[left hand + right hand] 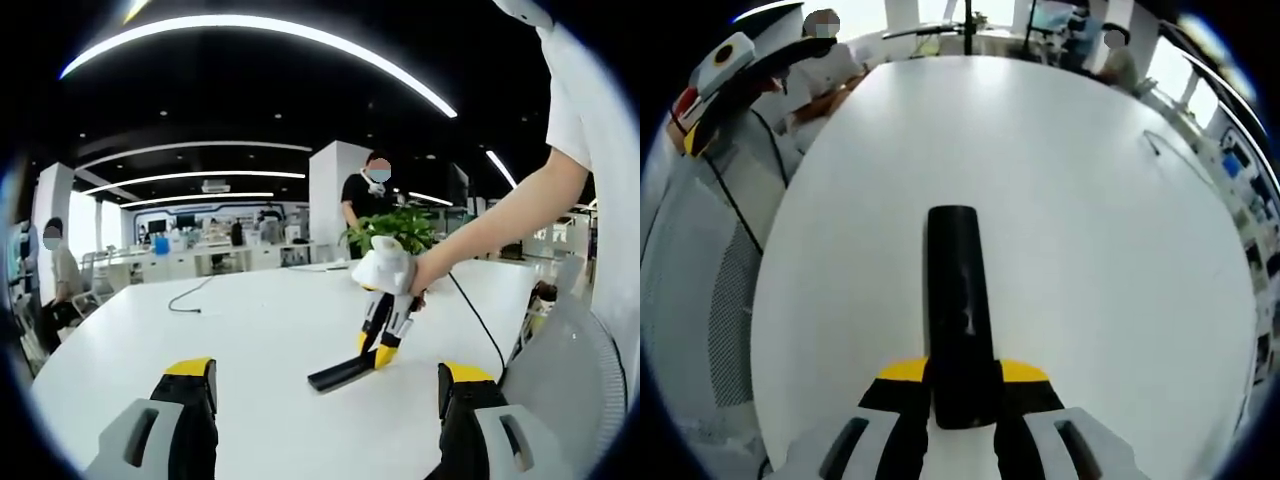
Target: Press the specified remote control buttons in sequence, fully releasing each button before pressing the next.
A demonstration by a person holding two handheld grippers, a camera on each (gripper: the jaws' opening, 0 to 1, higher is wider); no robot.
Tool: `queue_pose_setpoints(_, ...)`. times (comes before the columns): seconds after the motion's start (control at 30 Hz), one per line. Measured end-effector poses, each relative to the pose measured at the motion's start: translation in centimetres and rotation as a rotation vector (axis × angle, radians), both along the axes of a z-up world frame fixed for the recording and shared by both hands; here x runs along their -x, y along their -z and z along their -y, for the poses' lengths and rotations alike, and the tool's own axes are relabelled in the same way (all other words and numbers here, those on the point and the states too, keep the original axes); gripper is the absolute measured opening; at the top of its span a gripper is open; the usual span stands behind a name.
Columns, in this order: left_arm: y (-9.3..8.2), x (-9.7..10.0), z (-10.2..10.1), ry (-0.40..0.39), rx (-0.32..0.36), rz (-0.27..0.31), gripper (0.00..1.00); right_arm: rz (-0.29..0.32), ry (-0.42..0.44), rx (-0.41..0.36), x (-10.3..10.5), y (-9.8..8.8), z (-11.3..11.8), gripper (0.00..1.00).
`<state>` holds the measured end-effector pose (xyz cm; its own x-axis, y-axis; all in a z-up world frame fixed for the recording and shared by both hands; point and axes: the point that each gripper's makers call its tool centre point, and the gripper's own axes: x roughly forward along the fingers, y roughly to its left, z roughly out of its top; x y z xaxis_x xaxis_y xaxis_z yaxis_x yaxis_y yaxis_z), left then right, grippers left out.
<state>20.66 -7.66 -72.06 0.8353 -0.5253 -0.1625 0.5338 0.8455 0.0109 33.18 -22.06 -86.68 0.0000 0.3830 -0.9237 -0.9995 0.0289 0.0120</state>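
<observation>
A long black remote control (958, 300) lies lengthwise on the white table (1090, 250), its near end clamped between my right gripper's (962, 378) yellow-tipped jaws. In the left gripper view the same remote (338, 375) rests on the table (250, 330) with the right gripper (382, 352) shut on its far end, tilted down from a person's hand. My left gripper (328, 395) hovers low over the table in front of the remote, jaws spread wide with nothing between them. The left gripper (705, 85) also shows at the upper left of the right gripper view.
A potted green plant (395, 228) stands at the table's far side, with a person in black behind it. A dark cable (185, 298) lies on the left part of the table. A grey mesh chair (565, 365) sits at the right edge.
</observation>
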Motion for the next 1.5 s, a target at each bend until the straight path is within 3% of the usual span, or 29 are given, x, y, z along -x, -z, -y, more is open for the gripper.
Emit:
queue_pose_setpoints(0.53, -0.1, 0.0, -0.1, -0.006, 0.002, 0.004, 0.95, -0.002, -0.013, 0.029, -1.0, 0.0, 0.0, 0.21)
queue_pose_setpoints(0.73, 0.8, 0.1, 0.4, 0.022, -0.009, -0.044, 0.95, 0.001, -0.009, 0.012, -1.4, 0.1, 0.0, 0.21)
queue_pose_setpoints(1.5, 1.3, -0.3, -0.1, -0.013, -0.012, -0.062, 0.95, 0.004, -0.031, -0.006, -3.5, 0.1, -0.3, 0.21)
